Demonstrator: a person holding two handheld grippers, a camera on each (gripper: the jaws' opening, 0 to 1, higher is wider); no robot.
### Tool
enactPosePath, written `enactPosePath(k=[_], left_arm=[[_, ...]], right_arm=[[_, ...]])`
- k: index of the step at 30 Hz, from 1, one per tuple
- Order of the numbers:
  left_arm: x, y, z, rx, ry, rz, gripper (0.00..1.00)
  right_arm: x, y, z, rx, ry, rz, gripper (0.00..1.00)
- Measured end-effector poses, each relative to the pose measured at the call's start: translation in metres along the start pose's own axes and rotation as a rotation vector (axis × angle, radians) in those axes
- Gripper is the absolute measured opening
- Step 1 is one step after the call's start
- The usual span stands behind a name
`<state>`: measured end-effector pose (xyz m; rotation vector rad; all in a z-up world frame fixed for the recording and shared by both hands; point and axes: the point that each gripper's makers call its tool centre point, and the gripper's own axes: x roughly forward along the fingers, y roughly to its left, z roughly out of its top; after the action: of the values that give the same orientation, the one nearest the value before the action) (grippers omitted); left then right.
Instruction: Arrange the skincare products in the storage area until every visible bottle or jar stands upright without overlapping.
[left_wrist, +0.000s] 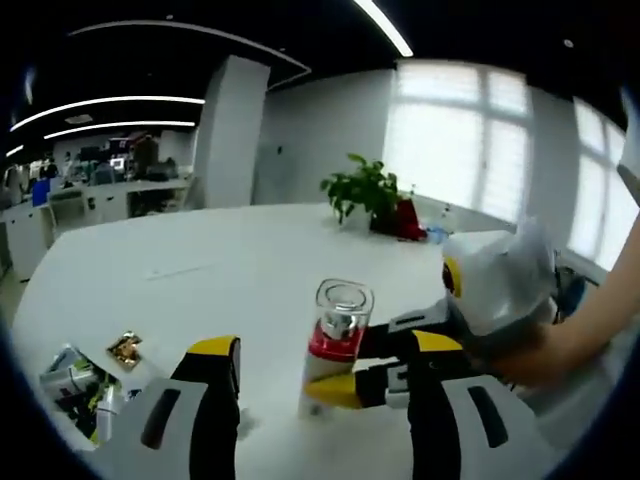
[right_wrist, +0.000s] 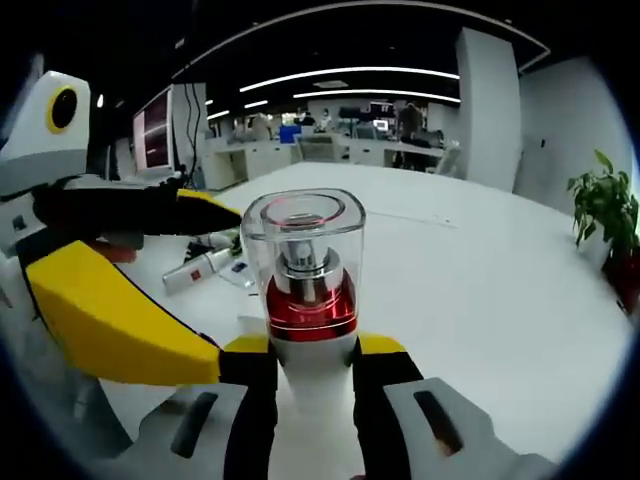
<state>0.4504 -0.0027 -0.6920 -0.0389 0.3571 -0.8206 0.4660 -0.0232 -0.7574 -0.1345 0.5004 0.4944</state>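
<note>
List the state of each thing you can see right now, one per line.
Pump bottle: upright on the table, clear cap on.
Right tongs: shut on the pump bottle.
Left tongs: open, holding nothing.
White tube: lying flat.
Potted plant: upright.

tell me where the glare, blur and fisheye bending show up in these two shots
Left gripper view: the windows are blown out white, the ceiling light strips bow into arcs, and the bottle looks soft. Right gripper view: the bottle is sharp with highlights on its clear cap, while the near yellow fingers of the left gripper loom large and blurred.
</note>
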Motion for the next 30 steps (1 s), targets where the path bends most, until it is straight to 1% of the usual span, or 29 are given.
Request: enactPosePath(k=[4, 10, 12, 15, 17, 22, 28, 30], left_arm=[[0.003, -0.003, 0.002, 0.003, -0.015, -0.014, 0.56], [0.011, -0.005, 0.000, 0.016, -0.010, -0.032, 0.52], [0.013, -0.007, 0.000, 0.020, -0.006, -0.038, 0.51], [0.016, -0.009, -0.005, 0.031, 0.014, -0.054, 0.49], [0.019, -0.008, -0.010, 0.036, 0.022, -0.060, 0.47], [0.023, -0.011, -0.012, 0.065, 0.026, -0.076, 0.39], [0.026, -0.004, -0.020, 0.087, 0.055, -0.074, 0.32], [0.026, -0.003, -0.021, 0.107, 0.063, -0.071, 0.29]], right_arm=[[0.002, 0.000, -0.002, -0.001, 0.000, 0.003, 0.28], [-0.002, 0.003, 0.000, 0.005, 0.003, 0.001, 0.28], [-0.002, 0.005, -0.001, 0.010, 0.002, 0.000, 0.28], [-0.001, 0.008, -0.002, 0.003, 0.008, -0.001, 0.28], [-0.002, 0.010, -0.001, -0.006, 0.013, -0.006, 0.28], [-0.001, 0.010, -0.004, -0.009, 0.022, -0.003, 0.28], [-0.006, 0.014, -0.004, -0.020, 0.023, 0.010, 0.28], [-0.002, 0.013, -0.006, -0.027, 0.026, 0.013, 0.28]])
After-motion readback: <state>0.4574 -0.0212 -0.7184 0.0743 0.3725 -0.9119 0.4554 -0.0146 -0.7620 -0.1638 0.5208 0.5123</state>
